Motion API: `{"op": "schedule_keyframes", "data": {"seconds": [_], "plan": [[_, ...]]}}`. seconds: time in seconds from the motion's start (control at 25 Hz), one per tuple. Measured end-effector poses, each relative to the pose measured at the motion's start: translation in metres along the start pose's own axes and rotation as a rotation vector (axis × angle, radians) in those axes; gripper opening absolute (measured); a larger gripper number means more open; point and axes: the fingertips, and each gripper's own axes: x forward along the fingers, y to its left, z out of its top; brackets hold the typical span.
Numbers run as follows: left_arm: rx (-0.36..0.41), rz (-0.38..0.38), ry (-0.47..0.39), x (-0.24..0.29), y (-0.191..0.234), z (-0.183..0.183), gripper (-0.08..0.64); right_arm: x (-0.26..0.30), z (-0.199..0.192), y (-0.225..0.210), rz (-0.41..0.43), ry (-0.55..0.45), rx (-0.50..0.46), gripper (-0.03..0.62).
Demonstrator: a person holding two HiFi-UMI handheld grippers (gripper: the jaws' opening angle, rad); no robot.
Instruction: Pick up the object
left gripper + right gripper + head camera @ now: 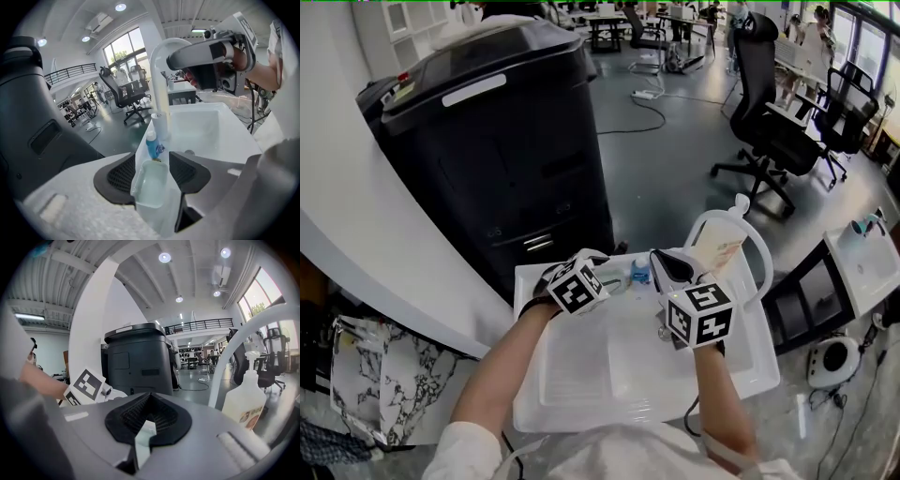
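Left gripper view: the left gripper [152, 163] stands spread around a small clear tub [151, 185] on the white sink [199, 129] edge, with a blue bottle [152, 145] at the tub's 12 o'clock. The right gripper [150, 401] is clenched and empty.

My head camera looks steeply down on the white sink [581, 375]. My left claw [151, 173] looks close along it; my right claw [147, 420] looks at the black machine [140, 362].

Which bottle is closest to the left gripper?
The small blue bottle, just past the left gripper; the big pump bottle stands over by the right gripper.
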Motion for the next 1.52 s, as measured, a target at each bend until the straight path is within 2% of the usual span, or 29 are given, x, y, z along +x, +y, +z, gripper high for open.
{"op": "schedule_keyframes", "data": {"seconds": [0.32,0.84,1.52], "plan": [[0.027,-0.076,0.079,0.021,-0.01,-0.02,0.232,-0.002,-0.003,-0.004,-0.018,0.008,0.001,0.005],[0.062,-0.169,0.149,0.045,-0.02,-0.048,0.222,0.005,-0.012,-0.01,-0.036,0.027,0.009,0.005],[0.093,-0.257,0.247,0.067,-0.04,-0.087,0.221,0.008,-0.023,-0.017,-0.057,0.057,0.021,0.005]]}}
